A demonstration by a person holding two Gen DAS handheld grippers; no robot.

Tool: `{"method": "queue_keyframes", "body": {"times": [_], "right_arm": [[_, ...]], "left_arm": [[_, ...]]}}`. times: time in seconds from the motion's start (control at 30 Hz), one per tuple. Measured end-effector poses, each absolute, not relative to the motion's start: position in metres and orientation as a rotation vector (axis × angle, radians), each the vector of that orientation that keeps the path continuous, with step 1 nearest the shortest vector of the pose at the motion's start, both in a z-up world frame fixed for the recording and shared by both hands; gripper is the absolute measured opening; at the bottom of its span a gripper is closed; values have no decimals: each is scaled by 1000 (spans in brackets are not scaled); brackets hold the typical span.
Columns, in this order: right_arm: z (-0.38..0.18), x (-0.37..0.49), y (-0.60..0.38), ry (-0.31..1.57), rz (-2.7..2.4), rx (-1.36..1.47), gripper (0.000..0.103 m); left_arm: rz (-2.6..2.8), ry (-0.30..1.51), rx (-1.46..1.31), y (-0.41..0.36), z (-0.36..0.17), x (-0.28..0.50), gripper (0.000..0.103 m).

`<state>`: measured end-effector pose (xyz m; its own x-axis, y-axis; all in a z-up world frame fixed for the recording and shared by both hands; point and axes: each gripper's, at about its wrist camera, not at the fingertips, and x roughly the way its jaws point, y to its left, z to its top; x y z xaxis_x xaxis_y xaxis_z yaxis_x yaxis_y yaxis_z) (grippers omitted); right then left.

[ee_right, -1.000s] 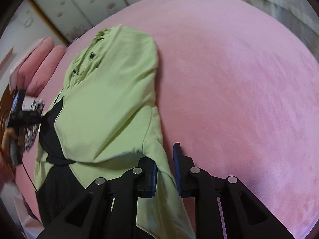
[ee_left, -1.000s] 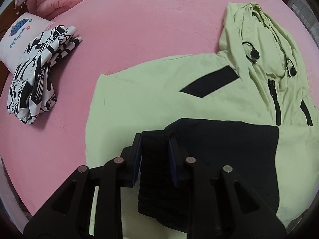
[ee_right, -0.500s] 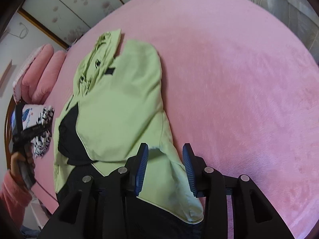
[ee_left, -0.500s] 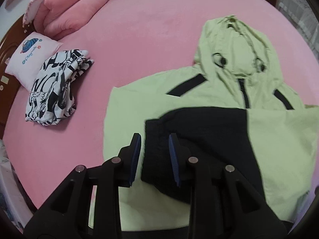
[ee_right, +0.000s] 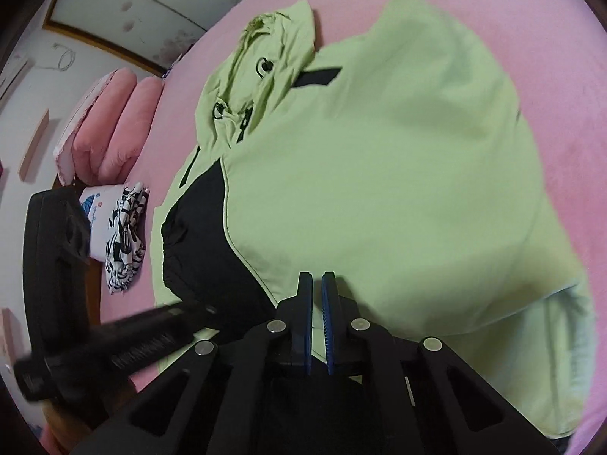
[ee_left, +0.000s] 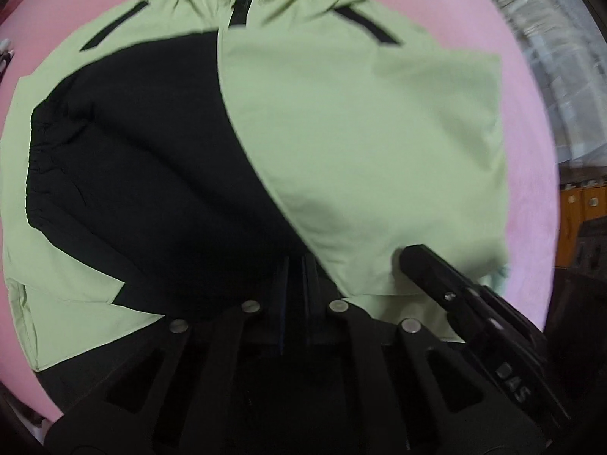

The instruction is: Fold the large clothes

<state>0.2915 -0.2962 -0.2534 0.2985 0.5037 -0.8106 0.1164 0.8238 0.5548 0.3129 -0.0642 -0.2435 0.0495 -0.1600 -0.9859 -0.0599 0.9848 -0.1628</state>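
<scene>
The jacket (ee_left: 364, 144) was made of thin matt woven cloth, pale green with black panels, lightly creased, its black cuff gathered. Beneath the jacket, the pink bedcover (ee_right: 512, 7) appeared soft and napped, like fleece. The right gripper (ee_right: 316, 284) was formed of matt black plastic with ribbed blue pads (ee_right: 327, 314) and shiny metal pins. Beside the jacket, a folded printed cloth (ee_right: 127, 239) looked smooth.

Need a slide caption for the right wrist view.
Right gripper shut above a green-and-black hooded jacket with both sleeves folded in, on a pink bedspread.
</scene>
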Motion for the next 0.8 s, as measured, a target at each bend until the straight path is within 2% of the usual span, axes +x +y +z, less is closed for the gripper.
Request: {"method": "queue_keyframes", "body": {"times": [0.17,0.33,0.43,0.53,0.7,0.8], "right_arm": [[-265,292,-310,1277,185,442,1],[-259,275,-381,1237,-10,400,1],[-260,266,-418,1273,-176,329,1],[-258,258,-447,1247,-189,478,1],[-231,276,-406,1123,97,490,1],[-237,304,-349,1140,310,456,1]], "left_arm": [[35,1497,-195,-35,-254,308,3],[116,1447,-85,4,-251,296,1],[260,1439,25,22,-245,290,1],[292,1462,-91,44,-243,283,1],[191,1366,-175,25,-206,284,1],[80,1317,-243,-7,-195,300,1]]}}
